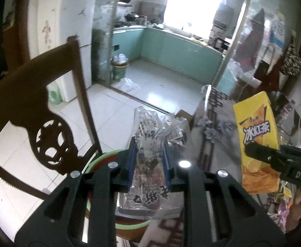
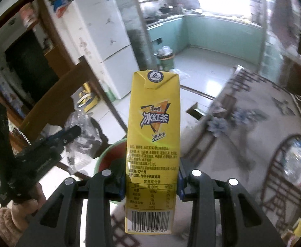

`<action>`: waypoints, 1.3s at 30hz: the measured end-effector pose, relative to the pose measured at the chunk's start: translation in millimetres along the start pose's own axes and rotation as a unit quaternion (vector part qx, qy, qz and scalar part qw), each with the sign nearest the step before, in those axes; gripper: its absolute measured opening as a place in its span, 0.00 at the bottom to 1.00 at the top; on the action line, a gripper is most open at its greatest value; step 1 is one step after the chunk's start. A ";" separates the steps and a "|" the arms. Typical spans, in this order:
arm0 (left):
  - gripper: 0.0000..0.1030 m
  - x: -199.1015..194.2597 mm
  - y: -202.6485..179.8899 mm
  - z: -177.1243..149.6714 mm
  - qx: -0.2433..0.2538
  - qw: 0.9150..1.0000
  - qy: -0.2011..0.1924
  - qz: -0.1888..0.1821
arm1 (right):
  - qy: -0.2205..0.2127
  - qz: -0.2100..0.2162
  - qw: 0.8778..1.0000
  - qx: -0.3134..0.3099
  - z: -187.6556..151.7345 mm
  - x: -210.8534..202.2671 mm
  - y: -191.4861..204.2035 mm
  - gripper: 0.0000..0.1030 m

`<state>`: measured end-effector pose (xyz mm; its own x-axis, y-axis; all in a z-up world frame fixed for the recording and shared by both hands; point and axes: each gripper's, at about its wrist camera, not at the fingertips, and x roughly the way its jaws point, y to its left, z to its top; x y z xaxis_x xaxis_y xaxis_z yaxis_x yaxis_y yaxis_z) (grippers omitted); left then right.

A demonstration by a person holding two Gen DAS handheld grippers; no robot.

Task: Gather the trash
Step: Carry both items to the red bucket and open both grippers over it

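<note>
On our left, the left gripper has its jaws clamped on a clear plastic wrapper, hanging directly over the green basin at six o'clock. On our right, the right gripper grips the yellow tea carton, long axis toward twelve o'clock, with the basin just left beneath.

The green basin is largely concealed behind the left hand-held gripper and the clear wrapper; only parts of its rim are shown. In the right wrist view, the lower corners of the yellow carton are covered by the right hand-held gripper. The small print on the carton is too fine to be read. The table is blurred and cut off at the picture edge. The kitchen window is overexposed.
</note>
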<state>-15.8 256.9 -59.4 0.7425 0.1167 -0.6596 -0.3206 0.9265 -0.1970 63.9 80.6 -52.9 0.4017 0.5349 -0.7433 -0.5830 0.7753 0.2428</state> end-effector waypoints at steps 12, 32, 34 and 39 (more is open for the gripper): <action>0.25 32.0 45.0 -12.3 -0.054 0.997 0.035 0.038 | 0.043 0.068 0.995 -0.056 13.8 70.5 37.6 0.34; 0.79 63.5 60.1 -23.7 -0.094 0.991 0.064 0.067 | 0.078 0.057 0.994 -0.042 6.9 99.9 25.2 0.62; 0.80 57.3 53.0 -21.7 -0.092 0.992 0.057 0.058 | 0.061 0.047 0.996 -0.038 6.3 84.4 22.3 0.67; 0.85 39.3 18.7 -16.2 -0.071 0.997 0.037 0.016 | 0.024 0.008 0.999 -0.023 -2.0 36.5 5.4 0.73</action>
<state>-2.1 273.1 -100.7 0.6877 0.1136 -0.7170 -0.4265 0.8625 -0.2724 73.9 103.6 -80.0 0.3579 0.5302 -0.7686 -0.6221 0.7493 0.2271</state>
